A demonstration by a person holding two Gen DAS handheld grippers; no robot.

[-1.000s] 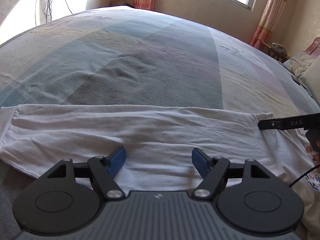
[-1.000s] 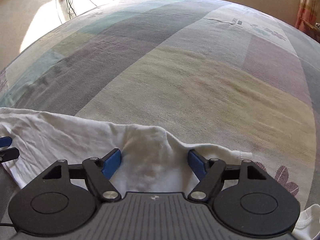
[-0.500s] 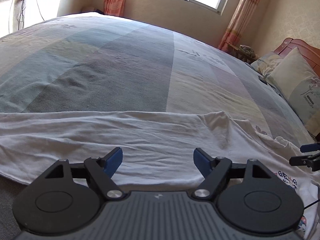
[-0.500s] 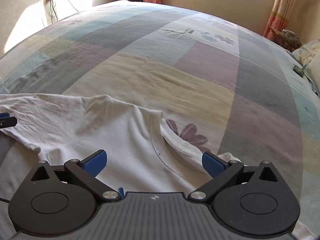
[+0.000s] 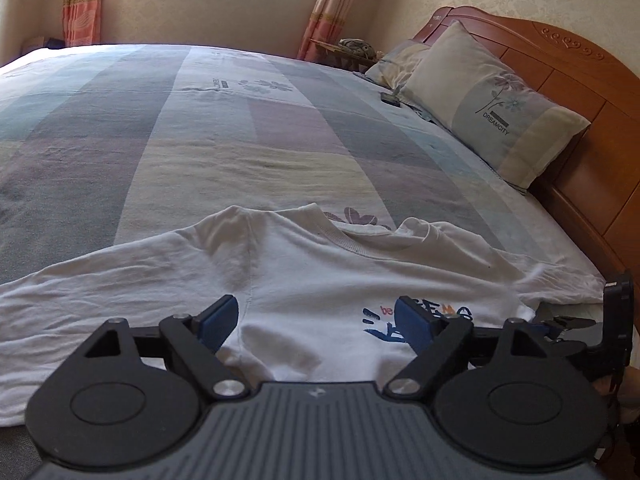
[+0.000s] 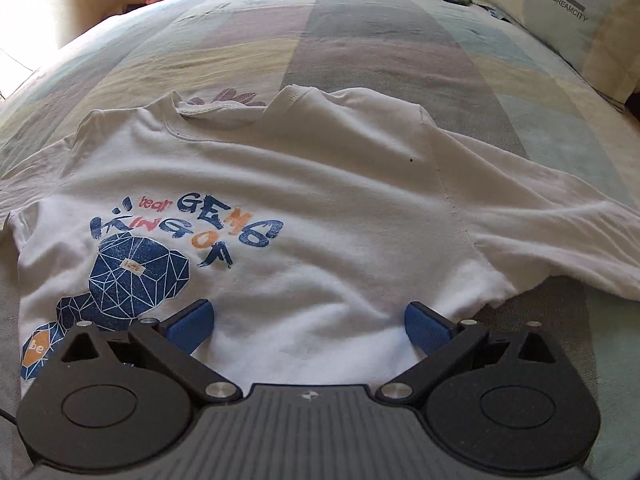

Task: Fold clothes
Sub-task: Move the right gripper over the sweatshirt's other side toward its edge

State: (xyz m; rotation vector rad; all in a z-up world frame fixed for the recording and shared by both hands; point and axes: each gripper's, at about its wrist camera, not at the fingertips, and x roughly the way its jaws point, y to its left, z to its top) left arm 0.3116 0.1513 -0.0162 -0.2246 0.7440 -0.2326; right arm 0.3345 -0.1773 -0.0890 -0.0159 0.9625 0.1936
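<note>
Lying face-up on the striped bedspread (image 6: pixel 380 40), the white sweatshirt (image 6: pixel 328 200) has its collar toward the far side and its sleeves spread out to either side. Its blue and orange print (image 6: pixel 160 248) sits on the chest. The left claw (image 5: pixel 316 320) hovers over the shirt near one sleeve seam; its jaws have just been opening and stand apart, pressing on nothing. The right claw (image 6: pixel 308 322) hangs over the lower front, its jaws having just opened wide, gripping nothing. A pillow (image 5: pixel 492 108) leans against the wooden headboard (image 5: pixel 592 92).
</note>
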